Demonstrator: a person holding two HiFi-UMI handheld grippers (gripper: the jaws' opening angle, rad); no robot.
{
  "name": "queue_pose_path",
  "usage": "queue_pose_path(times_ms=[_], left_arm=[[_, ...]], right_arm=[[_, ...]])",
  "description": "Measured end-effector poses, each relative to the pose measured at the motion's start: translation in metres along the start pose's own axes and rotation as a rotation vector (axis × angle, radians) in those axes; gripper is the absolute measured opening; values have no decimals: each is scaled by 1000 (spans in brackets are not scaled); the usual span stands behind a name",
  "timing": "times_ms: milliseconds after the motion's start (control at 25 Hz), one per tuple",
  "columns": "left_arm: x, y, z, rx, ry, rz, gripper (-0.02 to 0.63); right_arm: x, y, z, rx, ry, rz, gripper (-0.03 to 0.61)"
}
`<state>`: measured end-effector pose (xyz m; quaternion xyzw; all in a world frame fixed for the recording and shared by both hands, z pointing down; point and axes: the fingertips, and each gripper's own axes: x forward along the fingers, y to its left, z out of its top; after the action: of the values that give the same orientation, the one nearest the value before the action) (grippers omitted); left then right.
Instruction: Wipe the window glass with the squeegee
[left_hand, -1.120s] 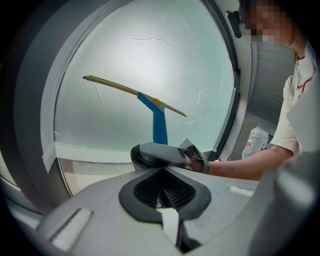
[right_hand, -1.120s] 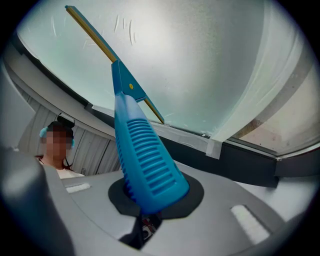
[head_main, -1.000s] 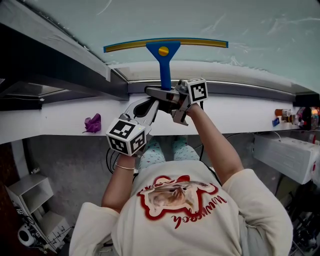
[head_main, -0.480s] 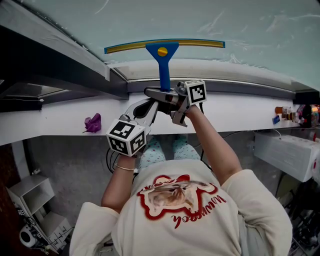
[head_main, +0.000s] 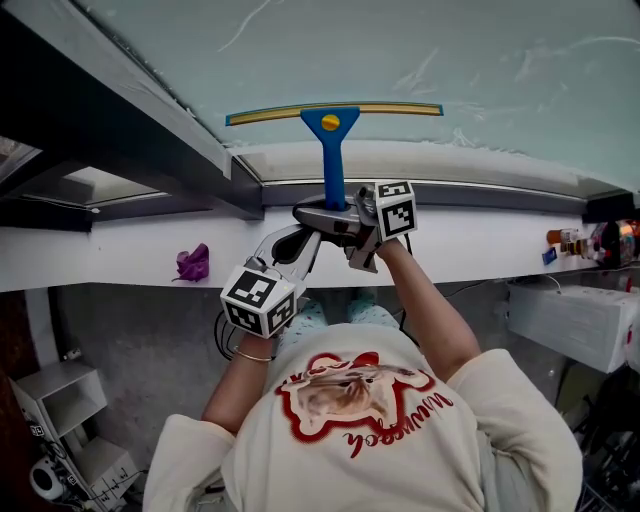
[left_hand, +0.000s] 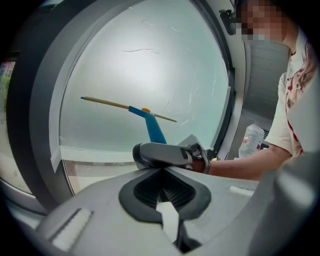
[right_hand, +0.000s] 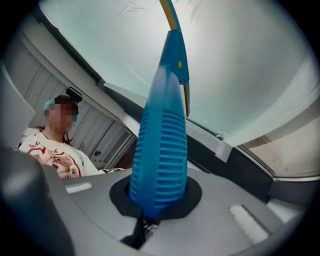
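The squeegee (head_main: 331, 150) has a blue ribbed handle and a yellow-edged blade, and the blade lies flat against the window glass (head_main: 470, 50) just above the lower frame. My right gripper (head_main: 335, 214) is shut on the handle's lower end; in the right gripper view the handle (right_hand: 162, 150) rises straight out of the jaws (right_hand: 156, 202). My left gripper (head_main: 303, 228) sits just under and left of the right one. Its jaws are shut with nothing between them (left_hand: 163, 175). From there the right gripper (left_hand: 167, 154) and the squeegee (left_hand: 154, 131) show ahead.
A white sill (head_main: 110, 245) runs under the window, with a purple cloth (head_main: 192, 262) on its left part and small bottles (head_main: 568, 240) at its right end. A dark frame beam (head_main: 120, 130) slants at the left. A white box (head_main: 570, 315) stands lower right.
The head view has shifted slightly, so everything sits a little lower in frame. The squeegee stays on the glass near the lower frame, and both grips are unchanged.
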<state>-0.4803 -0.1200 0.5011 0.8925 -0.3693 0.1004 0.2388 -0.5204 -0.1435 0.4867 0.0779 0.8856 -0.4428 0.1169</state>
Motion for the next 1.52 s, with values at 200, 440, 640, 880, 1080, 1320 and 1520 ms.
queue_pose_path(times_ms=[200, 440, 640, 880, 1080, 1320, 1520], left_arm=[[-6, -4, 18, 5, -45, -13, 2], [-5, -2, 31, 26, -17, -19, 2], [-10, -7, 37, 14, -57, -21, 2], [-50, -32, 90, 81, -196, -53, 1], [-86, -51, 173, 244, -351, -48, 2], [-118, -65, 296, 412, -571, -44, 2], [-151, -76, 352, 540, -654, -22, 2]], right_arm=[[4, 7, 12, 14, -6, -26, 32], [9, 8, 26, 62, 13, -43, 55], [13, 19, 28, 9, 22, -57, 41], [43, 86, 55, -150, 28, 18, 15], [80, 150, 107, -290, 152, 82, 15], [126, 224, 204, -421, 172, 149, 19], [161, 276, 253, -331, -28, 241, 21]])
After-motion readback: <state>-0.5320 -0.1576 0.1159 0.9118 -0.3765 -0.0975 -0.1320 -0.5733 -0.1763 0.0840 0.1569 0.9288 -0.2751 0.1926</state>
